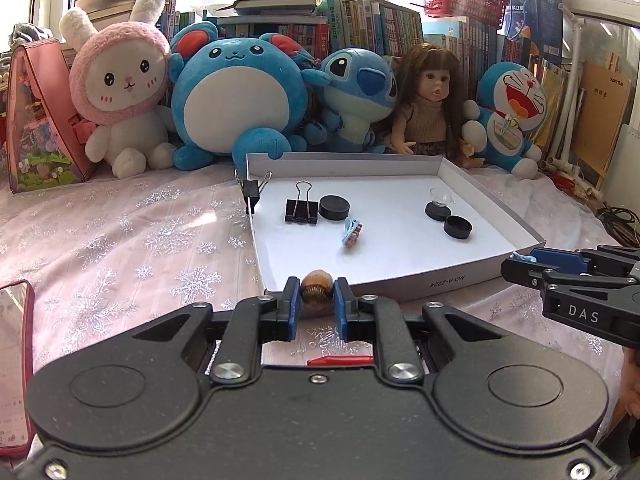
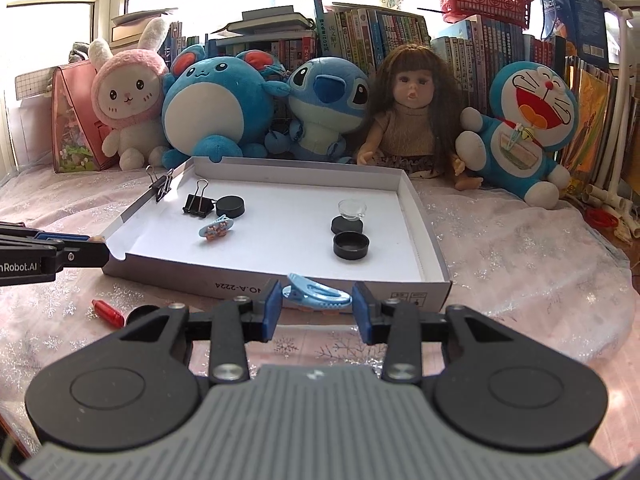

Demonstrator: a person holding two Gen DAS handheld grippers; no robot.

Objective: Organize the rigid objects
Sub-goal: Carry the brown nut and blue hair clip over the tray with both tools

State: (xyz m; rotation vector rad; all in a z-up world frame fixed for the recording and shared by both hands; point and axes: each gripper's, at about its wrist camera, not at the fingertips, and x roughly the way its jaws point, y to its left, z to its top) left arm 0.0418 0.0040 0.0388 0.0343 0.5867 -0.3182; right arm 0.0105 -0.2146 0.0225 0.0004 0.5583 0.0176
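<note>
left wrist view: the left gripper point(image 1: 316, 300) was clamped on a small brown ribbed shell point(image 1: 316, 285), just short of the white tray point(image 1: 400, 288) near edge. right wrist view: the right gripper point(image 2: 315, 309) pinched a light blue toothed hair clip point(image 2: 316, 294) lengthwise, also just before that tray.

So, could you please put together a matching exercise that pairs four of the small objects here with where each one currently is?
Things:
1. brown shell
2. light blue hair clip
3. red cap
4. clear suction cup

Places:
A. on the cloth outside the white tray
B. between the pads of the left gripper
C. on top of a black disc inside the tray
D. between the pads of the right gripper

Pairs: 1-B, 2-D, 3-A, 4-C
</note>
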